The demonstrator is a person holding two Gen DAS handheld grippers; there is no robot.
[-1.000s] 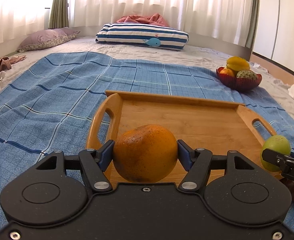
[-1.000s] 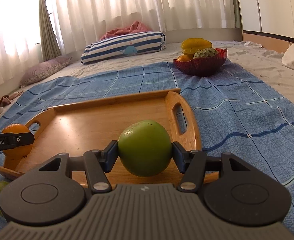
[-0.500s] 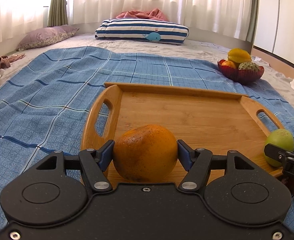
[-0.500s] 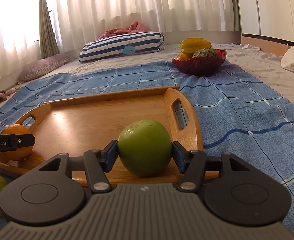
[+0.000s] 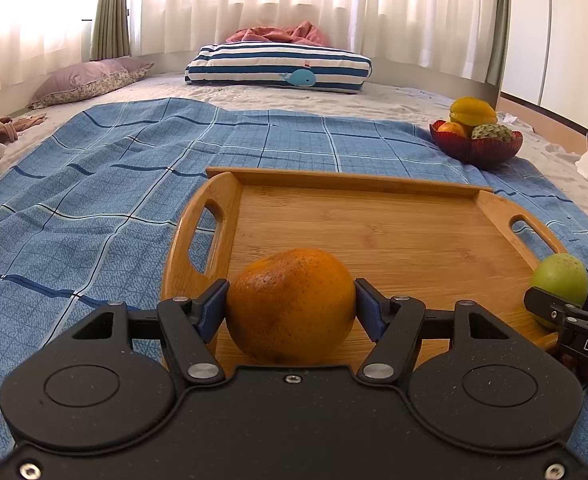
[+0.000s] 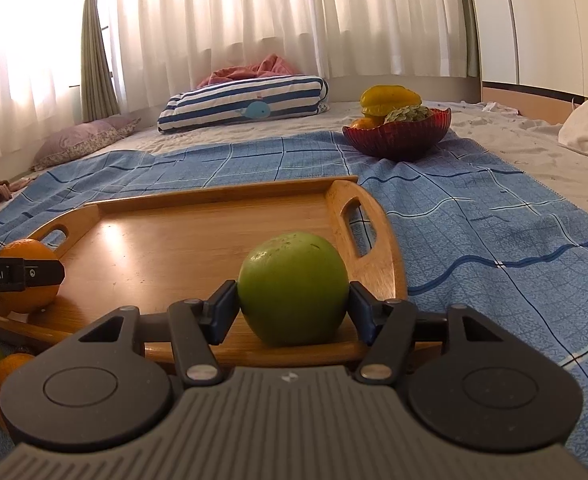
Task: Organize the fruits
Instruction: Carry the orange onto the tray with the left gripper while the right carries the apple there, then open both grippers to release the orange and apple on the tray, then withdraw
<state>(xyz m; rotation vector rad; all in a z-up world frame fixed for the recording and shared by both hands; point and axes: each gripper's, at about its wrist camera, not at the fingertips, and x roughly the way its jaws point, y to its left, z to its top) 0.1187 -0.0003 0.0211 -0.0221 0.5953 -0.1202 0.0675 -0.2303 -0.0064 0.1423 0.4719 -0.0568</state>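
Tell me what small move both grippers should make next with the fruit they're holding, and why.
Probably lower a little and open. The left gripper clamps the orange and the right gripper the green fruit, both just over the near edge of the empty wooden tray.

strong daylight is let in through the white curtains [image 5: 294,8], which are blown out at the upper left. a soft sheen is cast on the wooden tray [image 6: 166,240]. straight lines are bent at the fisheye edges; corners are darkened.
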